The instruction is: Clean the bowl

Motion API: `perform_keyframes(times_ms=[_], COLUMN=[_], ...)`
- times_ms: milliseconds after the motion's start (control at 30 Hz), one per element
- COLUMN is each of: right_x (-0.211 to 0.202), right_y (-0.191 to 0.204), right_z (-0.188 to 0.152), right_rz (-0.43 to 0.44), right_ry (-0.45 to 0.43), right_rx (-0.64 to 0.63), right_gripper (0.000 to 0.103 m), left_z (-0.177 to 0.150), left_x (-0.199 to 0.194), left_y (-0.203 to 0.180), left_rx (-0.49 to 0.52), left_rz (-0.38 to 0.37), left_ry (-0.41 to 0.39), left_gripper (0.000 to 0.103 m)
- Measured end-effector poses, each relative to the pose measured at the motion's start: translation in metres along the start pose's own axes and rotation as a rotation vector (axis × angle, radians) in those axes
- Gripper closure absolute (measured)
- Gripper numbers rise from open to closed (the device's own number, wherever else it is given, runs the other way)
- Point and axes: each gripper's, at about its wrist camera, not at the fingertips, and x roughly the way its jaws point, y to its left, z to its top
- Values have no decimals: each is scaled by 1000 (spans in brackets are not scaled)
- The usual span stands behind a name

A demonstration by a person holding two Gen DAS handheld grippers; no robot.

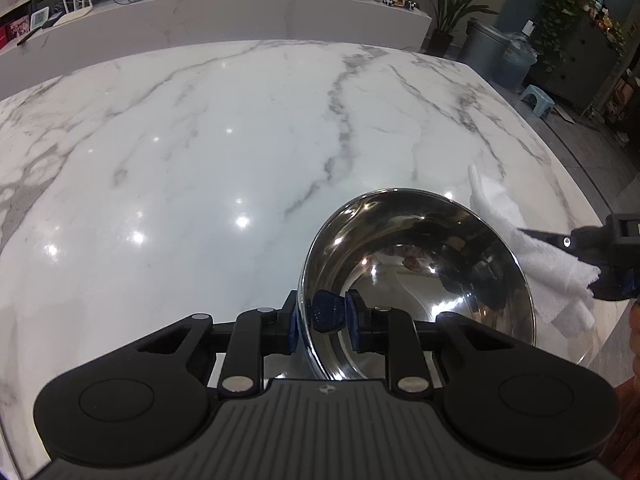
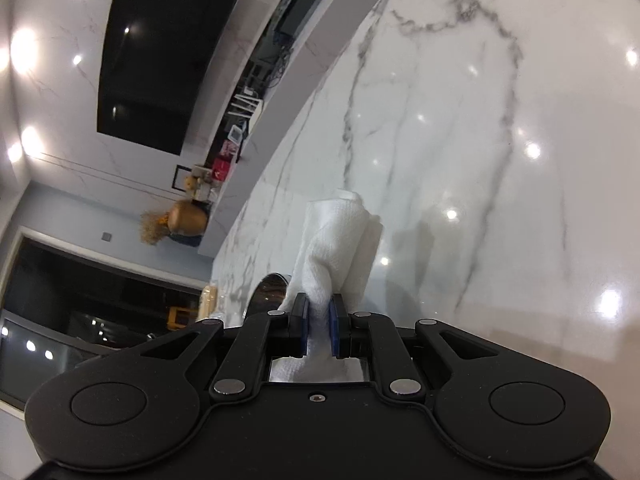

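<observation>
A shiny steel bowl point(image 1: 416, 280) is tipped up on the white marble table point(image 1: 200, 160), its opening turned toward the camera. My left gripper point(image 1: 322, 322) is shut on its near rim, one blue pad outside the wall and one inside. Just right of the bowl, my right gripper point(image 1: 576, 256) is shut on a folded white cloth point(image 1: 520, 240) that hangs beside the bowl's right rim. In the right wrist view the cloth point(image 2: 336, 240) sticks out forward from the right gripper point(image 2: 319, 320), and a dark sliver of the bowl point(image 2: 270, 290) shows to its left.
The marble tabletop point(image 2: 500, 160) stretches wide beyond the bowl. Its right edge point(image 1: 592, 184) runs close behind the cloth. A long counter point(image 1: 240, 8) with a router and boxes stands behind the table. A bin point(image 1: 484, 48), potted plants and a small stool point(image 1: 538, 98) stand at the right.
</observation>
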Motion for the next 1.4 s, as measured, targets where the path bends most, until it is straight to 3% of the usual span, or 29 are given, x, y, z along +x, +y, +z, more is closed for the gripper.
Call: perform_keyframes(times_ms=[467, 567, 767, 1033, 1233, 1400], right_x=[28, 29, 26, 23, -1, -4], right_y=[-3, -2, -5, 0, -1, -2], right_z=[-13, -14, -12, -5, 3, 3], right_rz=[-169, -173, -173, -176, -52, -21], right_ry=[81, 82, 83, 63, -41, -43], right_rx=[-39, -41, -48, -60, 2, 7], right_gripper=[93, 93, 93, 93, 93, 93], left_z=[0, -3, -7, -5, -5, -5], left_x=[1, 2, 3, 1, 2, 2], left_y=[-4, -6, -4, -3, -5, -6], left_rx=[-13, -26, -60, -29, -16, -12], left_rz=[12, 15, -6, -12, -18, -13], left_ry=[-2, 11, 30, 11, 10, 10], left_gripper=[81, 72, 68, 78, 78, 78])
